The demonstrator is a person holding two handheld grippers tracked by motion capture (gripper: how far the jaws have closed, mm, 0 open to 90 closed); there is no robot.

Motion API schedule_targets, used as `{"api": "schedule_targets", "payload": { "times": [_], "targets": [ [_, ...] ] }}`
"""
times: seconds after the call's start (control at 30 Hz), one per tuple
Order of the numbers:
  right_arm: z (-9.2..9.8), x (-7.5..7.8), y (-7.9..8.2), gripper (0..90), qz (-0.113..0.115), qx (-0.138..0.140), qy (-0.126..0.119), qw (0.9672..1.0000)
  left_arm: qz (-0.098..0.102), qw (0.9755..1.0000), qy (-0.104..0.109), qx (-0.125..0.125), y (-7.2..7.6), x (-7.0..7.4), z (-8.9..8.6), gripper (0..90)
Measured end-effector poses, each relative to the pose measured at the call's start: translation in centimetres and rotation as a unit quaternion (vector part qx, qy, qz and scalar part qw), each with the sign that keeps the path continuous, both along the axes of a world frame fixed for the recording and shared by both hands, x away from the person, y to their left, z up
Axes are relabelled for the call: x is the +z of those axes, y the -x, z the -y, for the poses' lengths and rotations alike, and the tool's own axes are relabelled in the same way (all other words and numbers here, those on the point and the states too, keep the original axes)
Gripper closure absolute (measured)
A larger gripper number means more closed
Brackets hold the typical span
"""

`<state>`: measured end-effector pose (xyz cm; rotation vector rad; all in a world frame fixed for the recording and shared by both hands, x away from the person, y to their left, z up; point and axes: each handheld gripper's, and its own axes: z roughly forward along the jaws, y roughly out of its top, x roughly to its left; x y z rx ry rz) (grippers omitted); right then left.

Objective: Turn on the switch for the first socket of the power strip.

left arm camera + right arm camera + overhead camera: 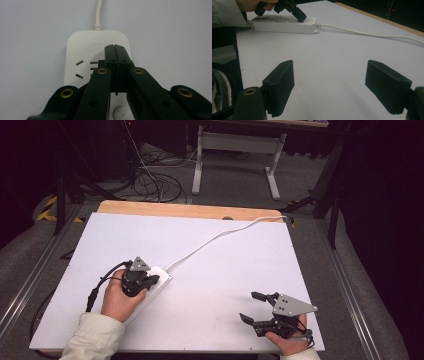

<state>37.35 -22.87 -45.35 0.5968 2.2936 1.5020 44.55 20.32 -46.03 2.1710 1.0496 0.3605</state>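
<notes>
the white plastic power strip (156, 282) with its stiff white cord lay at about 8 o'clock on the white table (225, 270), and the left gripper (115, 47) pressed down on its top with jaws clenched together, nothing between them. the right gripper (340, 82) hovered at 5 o'clock, jaws spread wide and empty. the strip looked light, rigid and smooth, likely to skid, so its 2 long sides seemed the best hold.

A white table (240, 270) with a pale wooden edge (190, 210) along its far side is seen under even light. Grey carpeted floor (235, 185) is spread beyond it, where a tangle of dark cables (155, 182) is laid. A white-legged desk frame (237, 150) is set farther back, and black curtains (385, 220) are hung at the right.
</notes>
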Motion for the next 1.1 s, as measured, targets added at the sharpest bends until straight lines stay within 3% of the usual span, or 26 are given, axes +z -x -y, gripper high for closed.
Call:
{"api": "schedule_targets", "payload": {
  "times": [0.43,0.67,0.7,0.8,0.87,1.1],
  "targets": [
    [-0.1,0.0,0.0,23.8,0.0,0.0,0.001,1.0,-0.01,0.9999,-0.005,0.0,0.0,0.1,0.1,90.0],
    [0.0,-0.1,0.0,23.8,0.0,-0.002,0.001,1.0,-0.03,0.9994,0.015,0.009,-0.1,0.4,-0.3,90.0],
    [0.1,-0.1,-0.1,23.8,-0.001,-0.003,0.001,1.0,-0.017,0.9995,0.019,0.017,0.0,0.4,-0.5,90.0],
    [0.1,-0.1,-0.1,23.8,0.0,-0.002,0.0,1.0,-0.017,0.9992,0.031,0.017,-0.1,0.6,-0.6,90.0],
    [0.1,-0.1,-0.1,23.8,0.0,-0.002,0.0,1.0,-0.022,0.9983,0.051,0.018,0.1,1.0,-0.5,90.0],
    [0.1,-0.1,-0.1,23.8,-0.001,-0.002,0.0,1.0,0.006,0.999,0.043,0.008,0.9,2.4,-0.2,90.0]
  ]
}}
